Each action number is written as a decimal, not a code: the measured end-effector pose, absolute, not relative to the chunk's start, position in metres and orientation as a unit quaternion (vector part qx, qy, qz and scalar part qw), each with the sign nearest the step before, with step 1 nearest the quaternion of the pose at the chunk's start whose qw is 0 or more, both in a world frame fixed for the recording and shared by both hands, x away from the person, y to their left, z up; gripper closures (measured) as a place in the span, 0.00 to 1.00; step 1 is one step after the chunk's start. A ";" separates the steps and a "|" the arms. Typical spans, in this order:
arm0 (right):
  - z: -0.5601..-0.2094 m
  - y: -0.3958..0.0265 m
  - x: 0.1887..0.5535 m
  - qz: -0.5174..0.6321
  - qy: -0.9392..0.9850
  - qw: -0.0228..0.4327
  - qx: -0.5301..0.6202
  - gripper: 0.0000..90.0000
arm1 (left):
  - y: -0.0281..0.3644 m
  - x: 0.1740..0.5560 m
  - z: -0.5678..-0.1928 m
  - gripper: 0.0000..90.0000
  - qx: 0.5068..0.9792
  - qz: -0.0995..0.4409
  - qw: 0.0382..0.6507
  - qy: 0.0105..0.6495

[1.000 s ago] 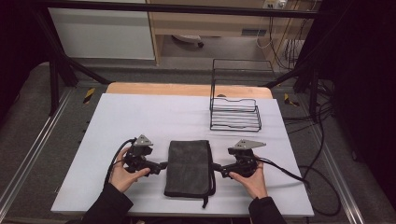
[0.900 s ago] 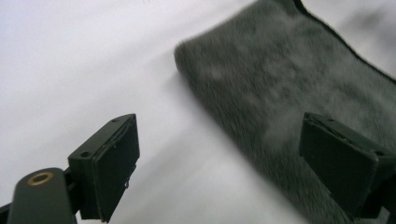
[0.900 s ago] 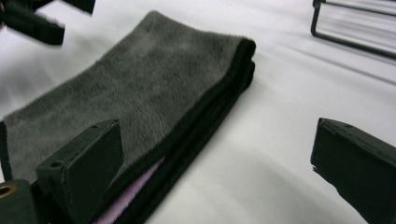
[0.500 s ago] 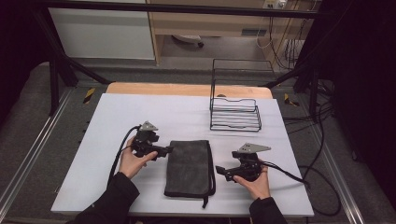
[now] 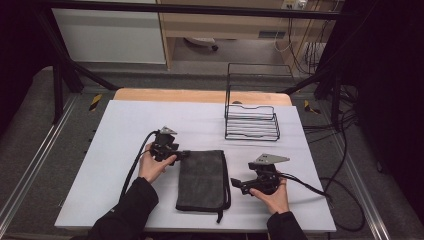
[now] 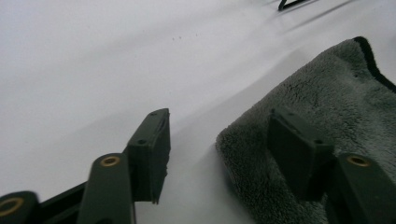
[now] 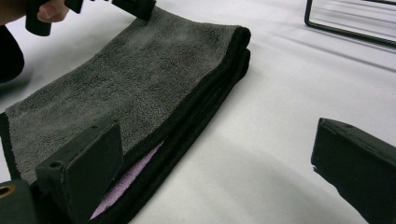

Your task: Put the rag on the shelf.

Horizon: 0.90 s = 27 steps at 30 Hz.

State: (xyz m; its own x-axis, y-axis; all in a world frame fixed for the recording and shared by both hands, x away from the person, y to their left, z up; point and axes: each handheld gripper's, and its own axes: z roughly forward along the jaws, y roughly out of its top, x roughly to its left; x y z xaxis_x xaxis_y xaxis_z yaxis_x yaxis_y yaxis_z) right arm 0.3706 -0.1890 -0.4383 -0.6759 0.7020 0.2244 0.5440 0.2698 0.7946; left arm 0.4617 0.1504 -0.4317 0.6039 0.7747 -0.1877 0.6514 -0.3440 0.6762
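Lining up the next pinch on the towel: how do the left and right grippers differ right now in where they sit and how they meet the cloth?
The left gripper is at the folded grey towel's far left corner; the right gripper sits at its near right edge. The left's jaws have just been closing, one over the cloth and one on bare table; the right's stand wider, straddling the black-hemmed edge. Neither pinches the towel yet.

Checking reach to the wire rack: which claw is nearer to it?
Left claw, marginally, as far as I can tell; it sits at the towel's far-left corner. The right claw is lower, below the wire rack.
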 end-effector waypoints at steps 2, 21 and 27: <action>-0.439 -0.189 0.371 0.458 0.792 0.085 0.394 0.03 | 0.150 0.463 -0.435 0.51 0.820 0.076 0.364 0.436; -0.436 -0.187 0.380 0.457 0.781 0.090 0.416 0.04 | 0.142 0.455 -0.442 0.82 0.826 0.048 0.357 0.433; -0.431 -0.175 0.391 0.455 0.780 0.099 0.419 0.04 | 0.144 0.454 -0.444 0.83 0.825 0.047 0.363 0.431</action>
